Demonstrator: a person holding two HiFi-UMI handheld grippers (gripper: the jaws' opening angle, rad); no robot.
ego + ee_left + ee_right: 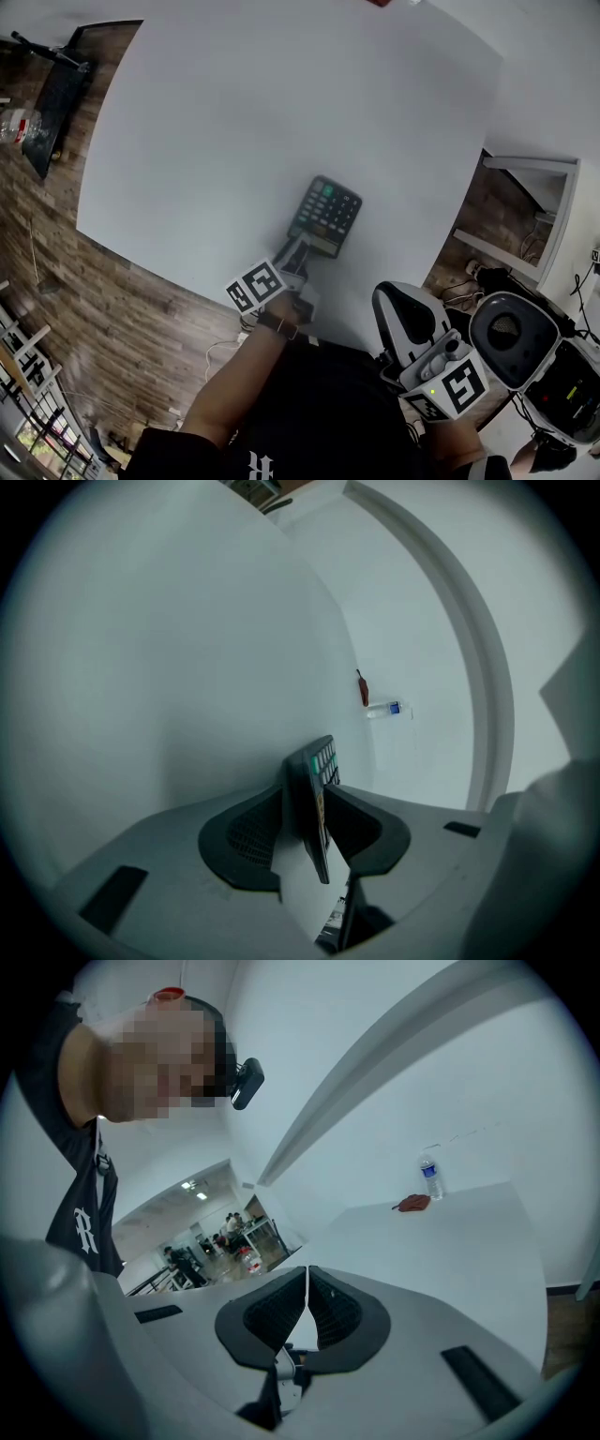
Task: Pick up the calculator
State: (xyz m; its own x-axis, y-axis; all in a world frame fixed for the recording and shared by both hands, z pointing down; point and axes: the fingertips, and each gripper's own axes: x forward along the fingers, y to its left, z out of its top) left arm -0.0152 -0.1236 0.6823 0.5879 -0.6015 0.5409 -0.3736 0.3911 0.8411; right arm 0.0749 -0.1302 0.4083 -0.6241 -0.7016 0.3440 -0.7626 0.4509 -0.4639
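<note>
A dark calculator (326,216) with a green key lies flat on the white table (234,141), close to its near edge. My left gripper (302,248) is at the calculator's near end. In the left gripper view the calculator (322,761) stands edge-on between the two pads, and my left gripper (319,822) is open around it, with a sliver of gap on the key side. My right gripper (392,305) hangs off the table at the lower right. Seen from its own camera, the right gripper (307,1297) is shut with nothing in it.
A water bottle (429,1177) and a small red thing (412,1203) sit at the table's far side. Wooden floor (122,309) lies to the left of the table. A white and black device (516,337) stands on the floor at the lower right.
</note>
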